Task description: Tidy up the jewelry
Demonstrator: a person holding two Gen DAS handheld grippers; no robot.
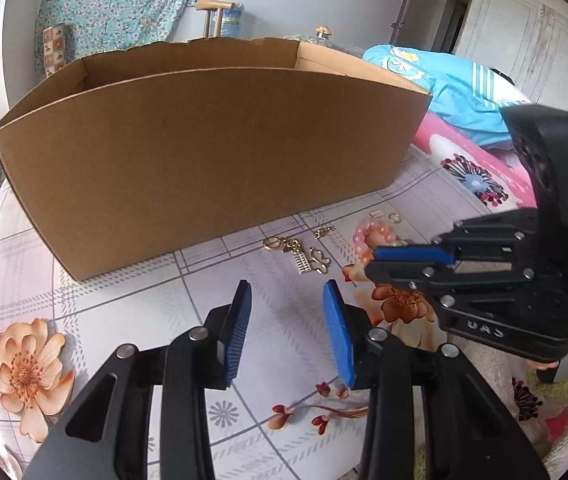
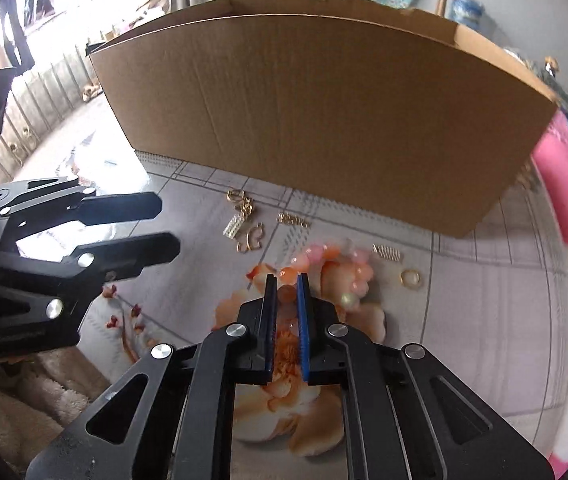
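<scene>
Right tool [image 2: 284,286] nearly closed at pink bracelet [image 2: 338,266].

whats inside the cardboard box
Only the bare upper inner walls of the cardboard box show. Its tall front wall hides the floor, so any contents cannot be seen.

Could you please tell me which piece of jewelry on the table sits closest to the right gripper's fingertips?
The pink bead bracelet: it lies directly at the right gripper tips, while the gold pieces lie farther off toward the cardboard box.

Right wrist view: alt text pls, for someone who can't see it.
The right gripper is nearly closed around a pink-and-orange beaded bracelet on a floral tablecloth. Small gold charms lie ahead, before a large open cardboard box; the open left gripper hovers leftward.
</scene>
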